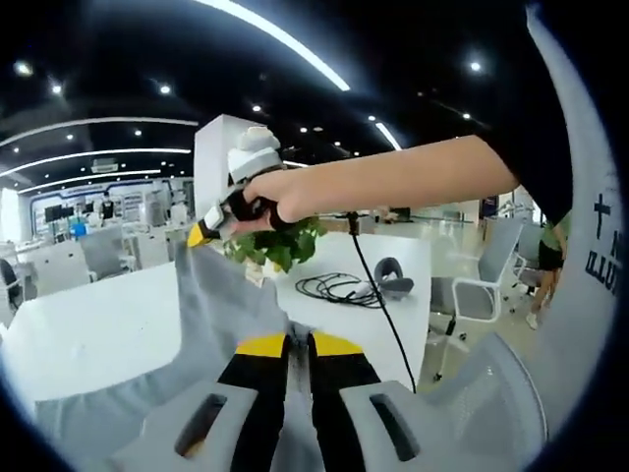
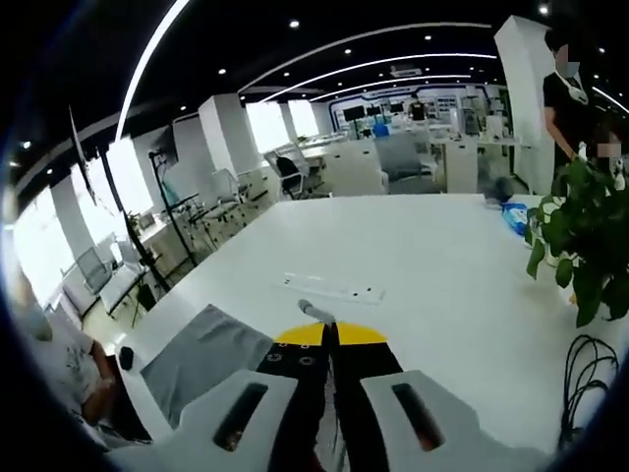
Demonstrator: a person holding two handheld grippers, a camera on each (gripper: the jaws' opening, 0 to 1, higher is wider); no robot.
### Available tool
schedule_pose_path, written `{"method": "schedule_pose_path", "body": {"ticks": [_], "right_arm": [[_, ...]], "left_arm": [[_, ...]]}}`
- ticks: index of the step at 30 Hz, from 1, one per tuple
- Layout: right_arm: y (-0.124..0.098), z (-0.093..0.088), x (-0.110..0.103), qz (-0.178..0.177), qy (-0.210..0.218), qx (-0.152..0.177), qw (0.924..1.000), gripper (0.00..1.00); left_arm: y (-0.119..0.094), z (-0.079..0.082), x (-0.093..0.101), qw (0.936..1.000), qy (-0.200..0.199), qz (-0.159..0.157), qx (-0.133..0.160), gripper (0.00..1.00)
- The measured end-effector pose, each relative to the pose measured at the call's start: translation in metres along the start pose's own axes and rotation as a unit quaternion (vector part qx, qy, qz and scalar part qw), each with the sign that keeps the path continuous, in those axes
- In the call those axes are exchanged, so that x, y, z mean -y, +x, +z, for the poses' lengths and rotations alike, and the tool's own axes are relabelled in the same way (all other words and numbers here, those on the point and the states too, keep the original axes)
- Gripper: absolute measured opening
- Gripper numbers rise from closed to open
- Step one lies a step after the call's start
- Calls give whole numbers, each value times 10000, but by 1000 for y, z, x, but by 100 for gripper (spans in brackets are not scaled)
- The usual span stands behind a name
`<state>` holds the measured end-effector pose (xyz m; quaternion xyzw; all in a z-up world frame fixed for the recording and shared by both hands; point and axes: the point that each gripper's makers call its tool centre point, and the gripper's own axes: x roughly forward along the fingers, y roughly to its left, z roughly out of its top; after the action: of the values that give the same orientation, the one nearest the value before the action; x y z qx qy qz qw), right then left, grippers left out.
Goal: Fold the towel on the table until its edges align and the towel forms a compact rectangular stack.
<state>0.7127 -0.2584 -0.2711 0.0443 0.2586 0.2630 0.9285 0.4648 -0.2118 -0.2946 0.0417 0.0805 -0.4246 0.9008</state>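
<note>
The grey towel (image 1: 221, 295) is held up off the white table (image 1: 98, 324), stretched between both grippers. In the left gripper view my left gripper (image 1: 299, 344) is shut on the towel's near edge, its yellow-tipped jaws pressed together. Farther up in that view a hand holds my right gripper (image 1: 200, 234), which pinches the towel's far corner. In the right gripper view my right gripper (image 2: 329, 334) is shut, a small tuft of towel (image 2: 310, 311) pokes out past the tips, and more of the cloth hangs at the lower left.
A potted plant (image 1: 280, 246) stands just behind the held towel, also the plant (image 2: 580, 236) at the right. A black cable (image 1: 339, 288) and a dark device (image 1: 390, 275) lie near the table edge. A white power strip (image 2: 334, 288) lies mid-table. Office chairs (image 1: 482, 285) and people surround the table.
</note>
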Motion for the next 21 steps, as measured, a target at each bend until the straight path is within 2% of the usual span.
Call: {"method": "schedule_pose_path", "body": {"ticks": [6, 12, 21], "right_arm": [[12, 10, -30, 105, -98, 26, 9999, 0], [27, 17, -61, 232, -232, 17, 9995, 0], [57, 25, -104, 524, -267, 20, 9983, 0]], "left_arm": [[-29, -4, -23, 9993, -161, 323, 116, 8], [-61, -14, -58, 9968, -315, 720, 153, 8], [-103, -8, -89, 9918, -393, 1176, 317, 8]]}}
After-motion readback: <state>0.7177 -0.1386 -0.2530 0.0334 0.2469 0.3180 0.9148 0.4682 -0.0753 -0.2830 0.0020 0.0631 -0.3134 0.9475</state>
